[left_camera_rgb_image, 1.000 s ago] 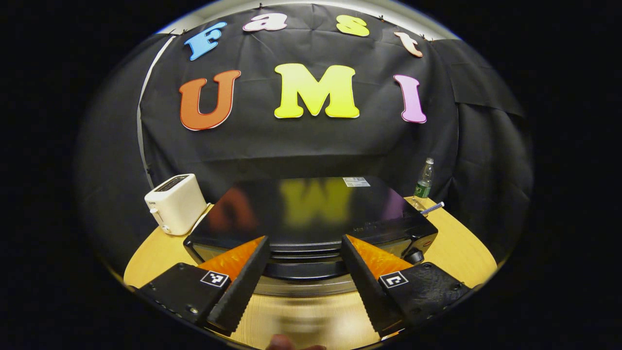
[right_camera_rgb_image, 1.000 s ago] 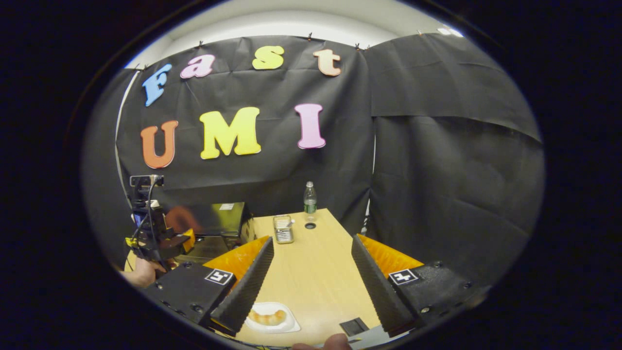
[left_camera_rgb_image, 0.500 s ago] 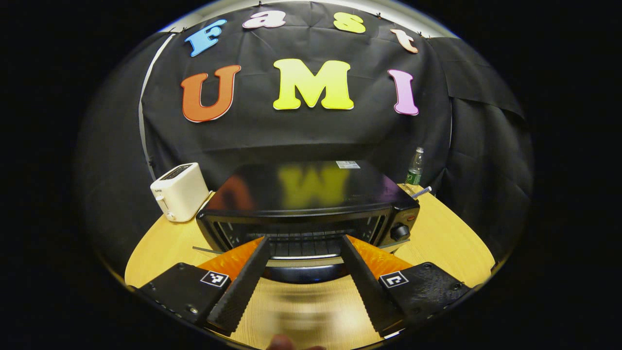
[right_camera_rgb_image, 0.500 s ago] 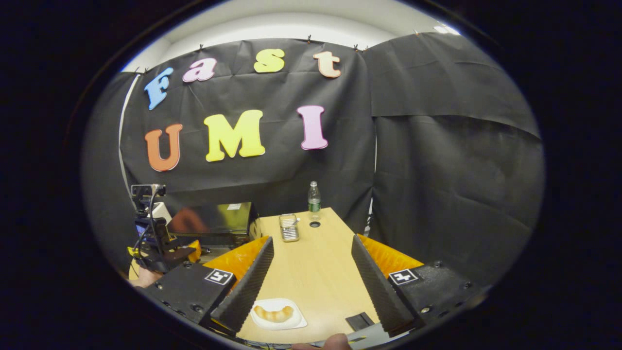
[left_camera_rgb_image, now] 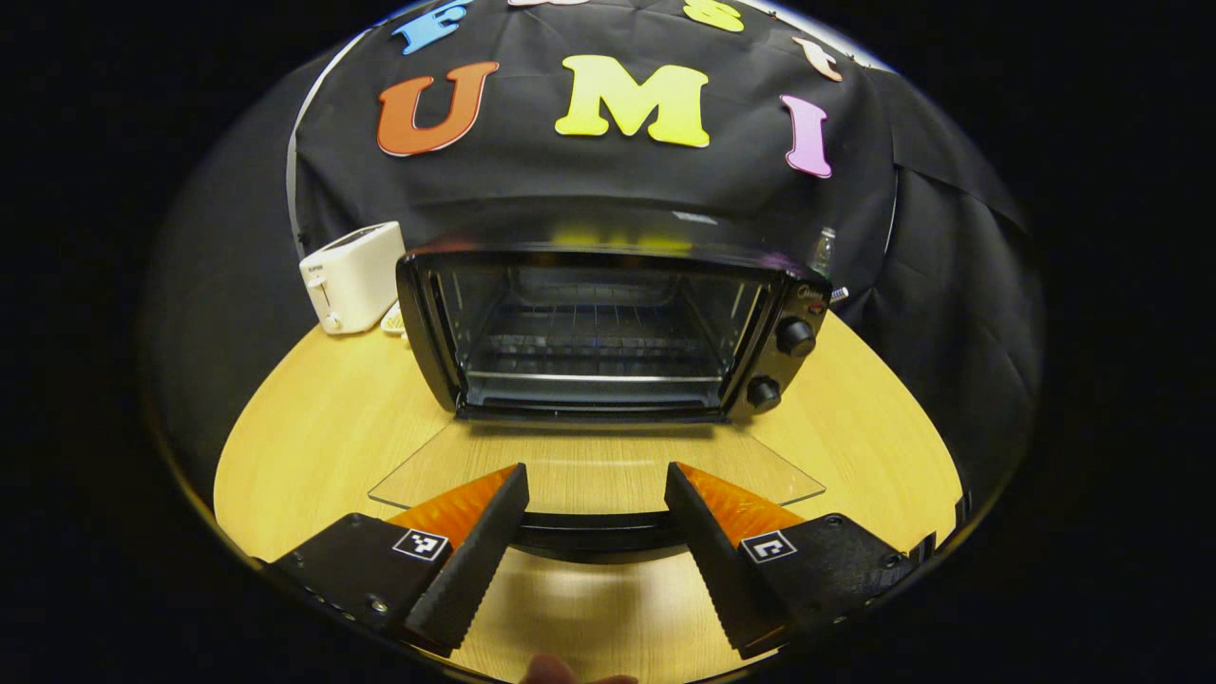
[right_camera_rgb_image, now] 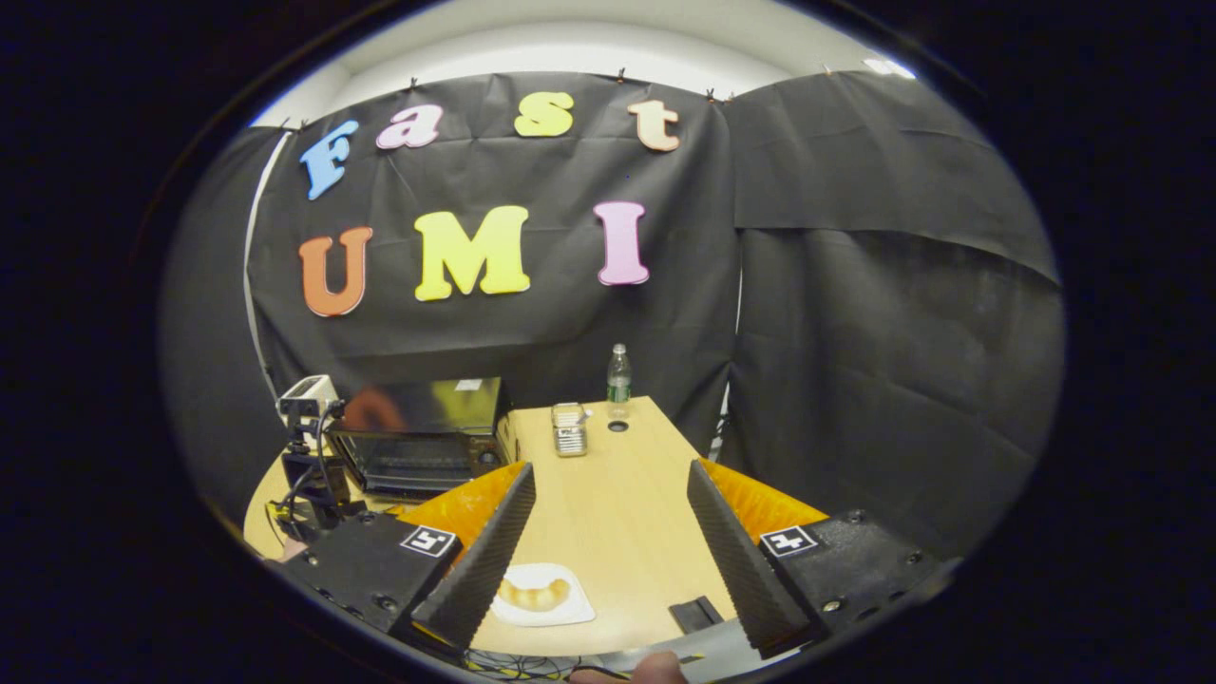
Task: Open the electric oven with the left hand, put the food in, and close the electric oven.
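**Oven door lowered, food not yet loaded**

Left gripper (left_camera_rgb_image: 594, 532), lower centre, is spread wide, its fingers straddling the door handle (left_camera_rgb_image: 598, 540) without clamping it. Released abruptly, the glass door (left_camera_rgb_image: 589, 470) could judder. The electric oven (left_camera_rgb_image: 608, 328) stands open mid-frame. Right gripper (right_camera_rgb_image: 608, 560) is spread, empty; the food (right_camera_rgb_image: 535, 595) lies on its plate (right_camera_rgb_image: 575, 608), lower centre.
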### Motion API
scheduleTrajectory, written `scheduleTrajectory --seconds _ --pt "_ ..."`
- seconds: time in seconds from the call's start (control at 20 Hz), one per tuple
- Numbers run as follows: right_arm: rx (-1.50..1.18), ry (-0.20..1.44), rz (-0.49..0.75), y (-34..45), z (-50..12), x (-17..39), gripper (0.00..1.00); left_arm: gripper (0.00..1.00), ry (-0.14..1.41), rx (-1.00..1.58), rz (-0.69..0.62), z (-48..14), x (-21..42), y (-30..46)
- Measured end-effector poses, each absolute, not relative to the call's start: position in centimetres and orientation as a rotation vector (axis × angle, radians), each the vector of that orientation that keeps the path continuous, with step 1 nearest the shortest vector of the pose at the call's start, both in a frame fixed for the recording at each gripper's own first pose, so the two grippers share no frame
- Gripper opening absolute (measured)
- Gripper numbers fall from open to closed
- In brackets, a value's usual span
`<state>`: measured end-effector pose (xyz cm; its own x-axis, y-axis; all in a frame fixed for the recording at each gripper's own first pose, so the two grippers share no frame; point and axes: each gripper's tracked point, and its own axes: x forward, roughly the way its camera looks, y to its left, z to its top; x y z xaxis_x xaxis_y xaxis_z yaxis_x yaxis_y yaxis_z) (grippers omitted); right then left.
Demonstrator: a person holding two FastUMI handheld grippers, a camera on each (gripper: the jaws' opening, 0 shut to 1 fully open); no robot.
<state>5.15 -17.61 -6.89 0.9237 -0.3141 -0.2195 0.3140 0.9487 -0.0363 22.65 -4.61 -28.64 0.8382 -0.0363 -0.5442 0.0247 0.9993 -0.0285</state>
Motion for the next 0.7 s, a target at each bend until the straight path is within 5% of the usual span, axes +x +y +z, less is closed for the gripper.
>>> scheduleTrajectory --seconds 0.35,0.7 --pt "-0.016 0.242 -0.32 -17.1 -7.3 4.2 1.0 0.96 0.686 0.002 -0.03 -34.3 21.1 -4.0" --pt "-0.033 0.247 -0.299 -14.9 -7.4 2.4 1.0 0.93 0.591 0.049 -0.071 -31.8 20.8 -3.7"
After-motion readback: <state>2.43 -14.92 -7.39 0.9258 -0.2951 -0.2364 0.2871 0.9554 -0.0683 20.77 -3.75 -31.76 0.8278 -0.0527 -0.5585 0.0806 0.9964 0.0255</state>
